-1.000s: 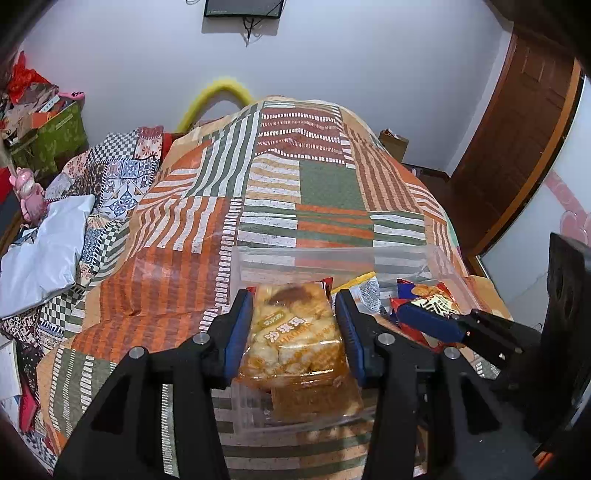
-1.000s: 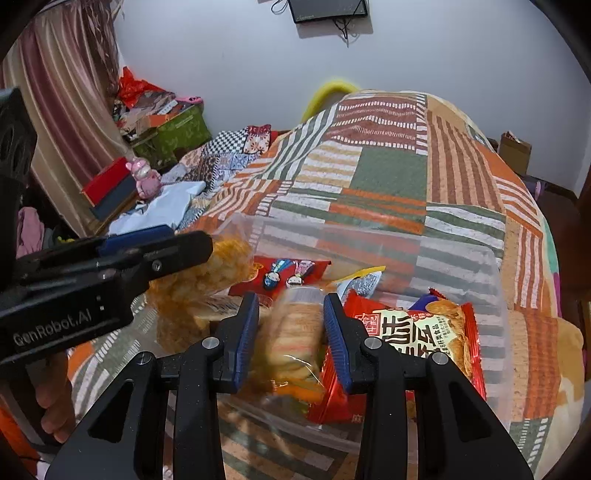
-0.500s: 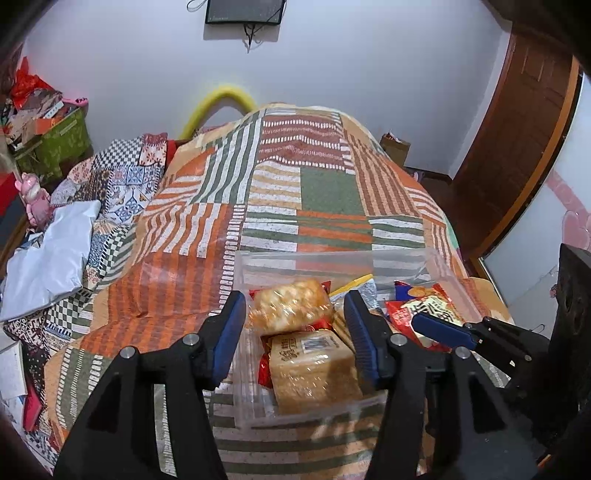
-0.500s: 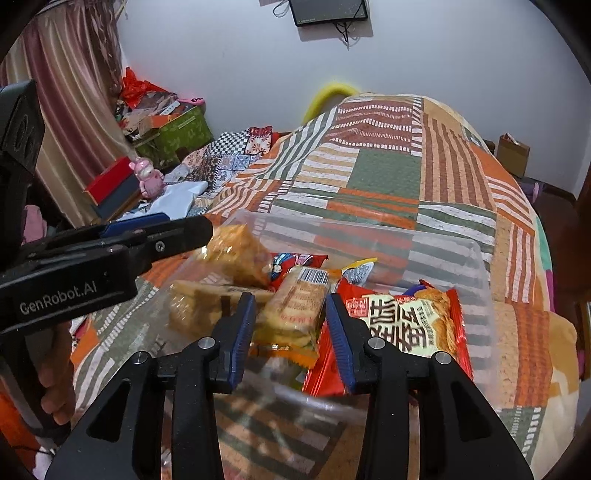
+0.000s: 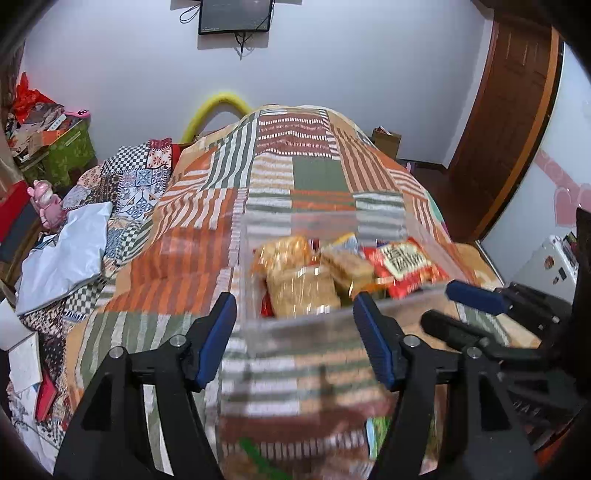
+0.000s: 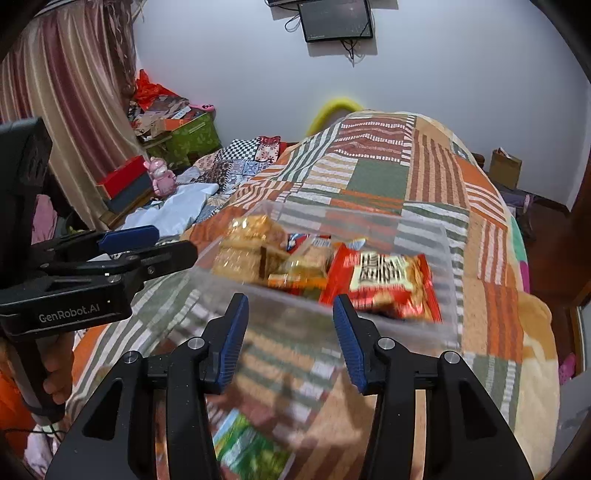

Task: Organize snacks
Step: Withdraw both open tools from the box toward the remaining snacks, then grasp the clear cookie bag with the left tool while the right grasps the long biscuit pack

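Note:
A clear plastic bin (image 5: 332,221) sits on the striped patchwork bedspread (image 5: 306,173) and holds several snack packs: golden biscuit packs (image 5: 301,284) and a red bag (image 5: 404,266). The bin (image 6: 424,236), biscuit packs (image 6: 251,243) and red bag (image 6: 384,284) also show in the right wrist view. My left gripper (image 5: 295,325) is open and empty, just short of the bin's near wall. My right gripper (image 6: 290,325) is open and empty at the bin's near wall. A green snack pack (image 6: 247,446) lies on the bed below the right gripper.
A white pillow (image 5: 62,254), a patterned quilt (image 5: 133,181) and a pink toy (image 5: 46,203) lie left of the bed. A green box of clutter (image 6: 184,136) stands by the curtain. A wooden door (image 5: 506,110) is at the right. A screen (image 5: 234,14) hangs on the wall.
Both grippers let go of their biscuit packs into the bin, opened, and pulled back toward me and upward. The packs now lie in the bin.

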The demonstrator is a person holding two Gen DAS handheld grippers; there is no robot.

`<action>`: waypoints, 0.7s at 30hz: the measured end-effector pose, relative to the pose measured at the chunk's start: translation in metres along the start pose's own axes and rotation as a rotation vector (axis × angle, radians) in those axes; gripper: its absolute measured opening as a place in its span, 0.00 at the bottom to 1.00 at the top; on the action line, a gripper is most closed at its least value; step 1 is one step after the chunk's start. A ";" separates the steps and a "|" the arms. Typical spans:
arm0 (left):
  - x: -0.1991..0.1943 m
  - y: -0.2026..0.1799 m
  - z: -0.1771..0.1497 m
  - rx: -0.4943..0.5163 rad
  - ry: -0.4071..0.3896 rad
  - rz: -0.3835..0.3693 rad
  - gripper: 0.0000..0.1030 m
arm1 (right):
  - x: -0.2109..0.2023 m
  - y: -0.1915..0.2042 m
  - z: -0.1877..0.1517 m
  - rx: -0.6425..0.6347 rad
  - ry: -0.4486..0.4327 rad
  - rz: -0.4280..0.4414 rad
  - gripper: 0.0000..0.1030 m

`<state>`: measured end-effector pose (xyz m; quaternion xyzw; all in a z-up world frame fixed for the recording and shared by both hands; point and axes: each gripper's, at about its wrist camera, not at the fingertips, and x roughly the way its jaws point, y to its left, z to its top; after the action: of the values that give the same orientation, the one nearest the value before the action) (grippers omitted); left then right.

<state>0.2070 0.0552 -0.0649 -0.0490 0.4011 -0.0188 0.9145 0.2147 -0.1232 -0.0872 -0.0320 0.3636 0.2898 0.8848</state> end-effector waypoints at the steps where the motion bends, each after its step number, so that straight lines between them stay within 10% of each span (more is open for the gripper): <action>1: -0.003 0.001 -0.004 -0.001 0.000 0.004 0.64 | -0.003 0.001 -0.003 0.000 -0.002 0.002 0.43; 21: -0.054 0.034 -0.107 -0.033 0.091 0.068 0.71 | -0.030 0.053 -0.067 -0.053 0.050 0.072 0.43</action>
<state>0.0919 0.0847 -0.1008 -0.0495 0.4438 0.0168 0.8946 0.1276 -0.1119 -0.1083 -0.0496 0.3784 0.3303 0.8633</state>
